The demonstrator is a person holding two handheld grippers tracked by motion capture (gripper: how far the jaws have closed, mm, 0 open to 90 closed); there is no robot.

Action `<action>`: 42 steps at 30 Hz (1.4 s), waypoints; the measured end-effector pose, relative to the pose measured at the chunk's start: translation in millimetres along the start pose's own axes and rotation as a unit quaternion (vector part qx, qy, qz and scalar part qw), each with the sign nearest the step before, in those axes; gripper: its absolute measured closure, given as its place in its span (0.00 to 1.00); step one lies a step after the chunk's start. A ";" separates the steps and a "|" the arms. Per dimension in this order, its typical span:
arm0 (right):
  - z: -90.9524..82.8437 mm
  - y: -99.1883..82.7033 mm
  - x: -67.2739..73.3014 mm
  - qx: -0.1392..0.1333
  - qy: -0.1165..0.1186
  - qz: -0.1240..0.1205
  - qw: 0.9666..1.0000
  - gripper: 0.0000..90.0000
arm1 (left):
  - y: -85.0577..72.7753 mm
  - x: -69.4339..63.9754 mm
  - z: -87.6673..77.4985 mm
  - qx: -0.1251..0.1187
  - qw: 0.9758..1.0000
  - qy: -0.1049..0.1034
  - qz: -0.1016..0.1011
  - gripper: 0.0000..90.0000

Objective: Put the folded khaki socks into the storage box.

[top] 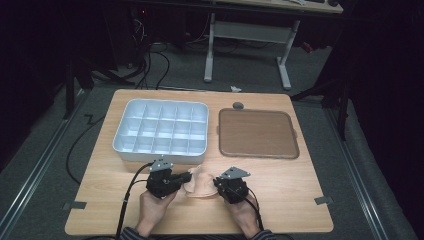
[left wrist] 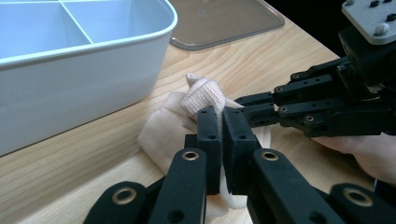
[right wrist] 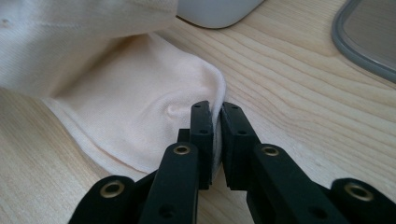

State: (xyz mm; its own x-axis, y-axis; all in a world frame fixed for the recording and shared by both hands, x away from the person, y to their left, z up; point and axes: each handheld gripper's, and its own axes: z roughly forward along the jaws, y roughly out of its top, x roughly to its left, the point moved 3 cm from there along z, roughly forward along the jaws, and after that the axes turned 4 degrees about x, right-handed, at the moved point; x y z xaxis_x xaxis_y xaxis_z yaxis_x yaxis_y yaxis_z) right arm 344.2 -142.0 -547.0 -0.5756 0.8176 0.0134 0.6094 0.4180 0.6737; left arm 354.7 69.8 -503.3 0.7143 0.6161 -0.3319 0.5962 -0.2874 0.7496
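- Organizer tray, white and split into many small compartments, sat on the left half of the wooden counter, toward its far edge; in the left gripper view its rounded wall rose just beside the cloth.
- Left gripper, held in the person's left hand, lay near the front edge and pointed right; in its own view the two black jaws were clamped together on a fold of the cloth.
- Cream sock-like cloth lay crumpled on the counter between the two grippers, just in front of the tray; a ribbed, bunched end stood up beyond the left gripper's jaws.
- Right gripper, held in the right hand, pointed left toward the other one; its own view showed the jaws pinched on the curved edge of the cloth, with fabric squeezed in the narrow gap.
- Brown flat lid with a grey rim lay on the right half of the counter, apart from the tray and from the cloth.
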 end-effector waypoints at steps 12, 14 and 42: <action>4.3 3.9 3.1 0.000 0.013 -0.003 1.000 0.94 | 8.0 -11.1 17.6 0.020 1.000 -0.009 0.019 0.97; 4.5 3.9 3.2 0.000 0.014 -0.003 1.000 0.94 | 8.5 -12.3 21.4 0.024 0.999 -0.010 0.019 0.97; 3.2 2.3 0.9 -0.007 0.024 0.005 1.000 0.89 | 7.1 -17.7 34.4 0.042 0.998 -0.020 0.033 0.78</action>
State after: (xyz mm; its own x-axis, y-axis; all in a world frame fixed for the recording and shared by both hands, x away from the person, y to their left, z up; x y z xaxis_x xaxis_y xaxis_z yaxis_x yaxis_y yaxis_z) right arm 346.8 -139.0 -547.8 -0.5951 0.8018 0.0548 0.6071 0.4038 0.6844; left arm 358.8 31.6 -511.8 0.7664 0.5644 -0.3067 0.5743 -0.3882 0.7207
